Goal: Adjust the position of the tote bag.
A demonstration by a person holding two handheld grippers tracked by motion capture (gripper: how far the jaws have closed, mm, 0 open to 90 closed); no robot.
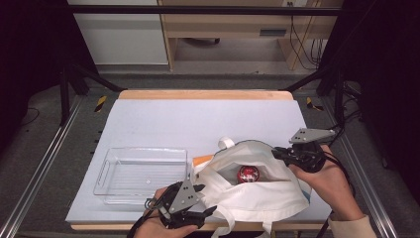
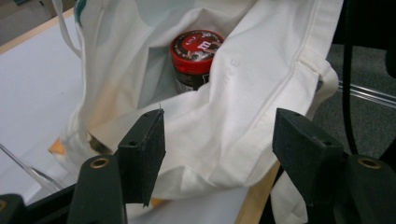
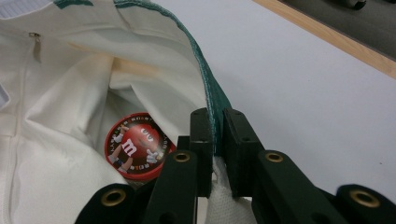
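- Lying slumped on the near right part of the bench (image 1: 208, 119) is a white cloth tote bag (image 1: 257, 198), its mouth held open toward the far side, with a clear plastic tray (image 1: 141, 173) just beside it on the left.
- Inside the bag sits a red-lidded jar (image 1: 247, 174), lid up and tilted toward the opening; its dark body shows below the lid in the left gripper view.
- The right tongs (image 1: 280, 152) are closed on the green-trimmed rim of the bag (image 3: 215, 100), pinching a single layer of cloth between the pads and holding that side of the mouth up.
- The left tongs (image 2: 218, 149) stand wide apart, holding nothing, just over the near fold of the bag.
- The bag looks soft and limp: it will sag and fold wherever it is not held, so the stitched rim or a strap (image 1: 226, 143) seems the firmest place to grip.
- The jar looks rigid and fairly light; the smooth lid may slip, so I would take it across the sides, just below the lid.
- Cloth could bunch between the pads and the jar, which would weaken any grip.
- An orange item (image 1: 203, 159) shows at the bag's left edge; what it is cannot be told.
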